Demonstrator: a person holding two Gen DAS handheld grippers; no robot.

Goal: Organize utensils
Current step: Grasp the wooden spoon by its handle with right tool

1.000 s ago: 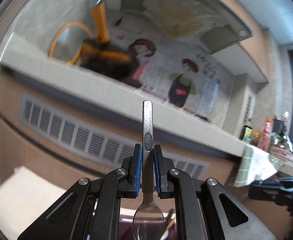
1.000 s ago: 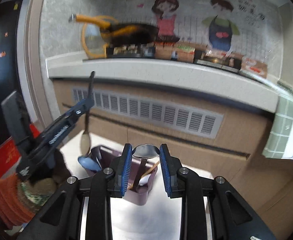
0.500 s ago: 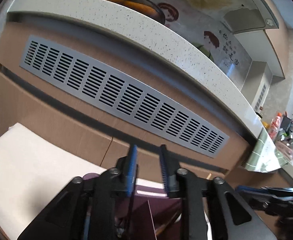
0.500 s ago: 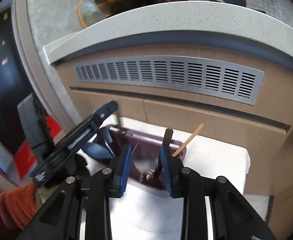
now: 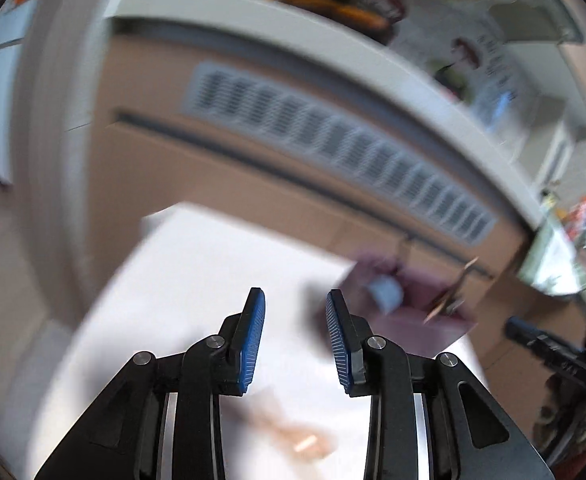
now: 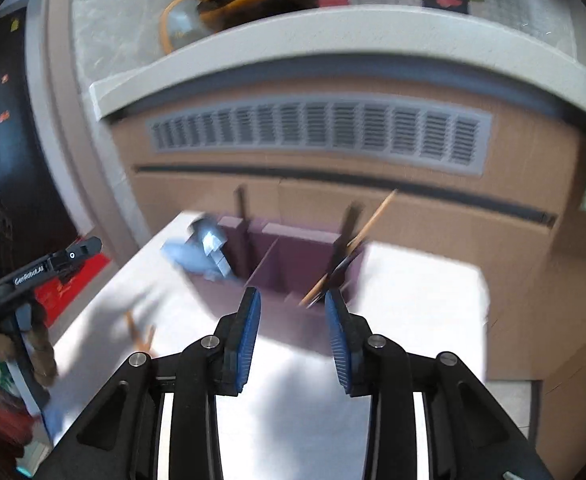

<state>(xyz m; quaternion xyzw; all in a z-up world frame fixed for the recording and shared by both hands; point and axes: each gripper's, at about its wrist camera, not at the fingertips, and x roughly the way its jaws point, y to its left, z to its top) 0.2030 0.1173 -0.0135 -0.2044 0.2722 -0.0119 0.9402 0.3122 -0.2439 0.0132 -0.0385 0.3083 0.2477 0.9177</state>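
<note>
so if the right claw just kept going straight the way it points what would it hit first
Probably the dark purple plastic utensil caddy, near its front wall, right of the middle divider; the open right claw points at it. The leaning wooden chopstick is close to that line. Depth is blurred.

Utensil holder [image 6: 293, 280] stands on the table [image 6: 413, 300], before the cabinet [image 6: 433, 216]

- I am reading "GenRobot.AI" in white letters along the side of the left hand-held gripper [image 6: 41, 270].
- The wall poster's [image 5: 489, 60] writing is blurring beyond reading.
</note>
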